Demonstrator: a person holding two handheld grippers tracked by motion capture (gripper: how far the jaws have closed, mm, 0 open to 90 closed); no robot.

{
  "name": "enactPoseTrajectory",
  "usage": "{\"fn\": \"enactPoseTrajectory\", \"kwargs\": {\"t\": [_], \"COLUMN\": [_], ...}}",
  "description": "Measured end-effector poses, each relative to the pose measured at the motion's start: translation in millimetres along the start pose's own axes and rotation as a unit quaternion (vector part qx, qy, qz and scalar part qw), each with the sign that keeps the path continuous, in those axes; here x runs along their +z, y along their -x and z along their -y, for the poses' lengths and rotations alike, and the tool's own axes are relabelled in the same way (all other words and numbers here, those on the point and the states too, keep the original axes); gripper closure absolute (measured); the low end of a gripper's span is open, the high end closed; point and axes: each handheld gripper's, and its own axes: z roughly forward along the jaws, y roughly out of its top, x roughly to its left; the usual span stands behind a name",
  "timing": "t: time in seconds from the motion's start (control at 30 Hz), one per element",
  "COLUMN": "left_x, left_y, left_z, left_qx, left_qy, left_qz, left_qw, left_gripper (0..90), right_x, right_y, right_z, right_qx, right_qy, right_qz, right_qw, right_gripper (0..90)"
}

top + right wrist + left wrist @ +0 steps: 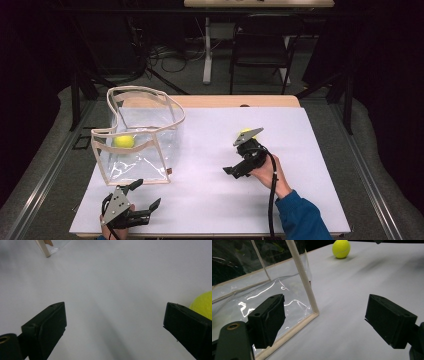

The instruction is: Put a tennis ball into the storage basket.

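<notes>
Open left gripper (146, 195), clear bag (145, 150) (unlabelled), ball (341, 248)

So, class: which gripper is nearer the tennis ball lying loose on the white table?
Right. The right gripper hangs just beside the tennis ball; the left gripper sits far off by the clear bag.

It looked like a lab or recording studio: a bench (300, 200) under a plain white sheet stood inside dark curtains, with loose cables (170, 55) across a grey carpet, a white desk leg (207, 50) and a black chair (260, 47) behind.
</notes>
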Motion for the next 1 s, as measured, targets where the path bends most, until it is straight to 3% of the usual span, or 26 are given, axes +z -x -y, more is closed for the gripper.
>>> {"fn": "enactPoseTrajectory", "kwargs": {"t": [0.4,1.0], "left_x": [0.4,0.7], "left_y": [0.1,-0.9], "left_z": [-0.2,0.3], "left_qx": [0.002,0.002], "left_qy": [0.000,-0.003], "left_qz": [0.002,0.004], "left_qw": [1.0000,1.0000], "left_gripper": [15.9,15.9], "right_x": [-8.2,-24.6], "right_y": [7.9,33.3], "right_z": [13.2,20.6], "right_qx": [0.015,0.046], "right_qy": [-0.004,-0.005], "right_qz": [0.025,0.070], "right_qw": [0.9996,0.9965], "right_gripper": [4.0,3.2]}}
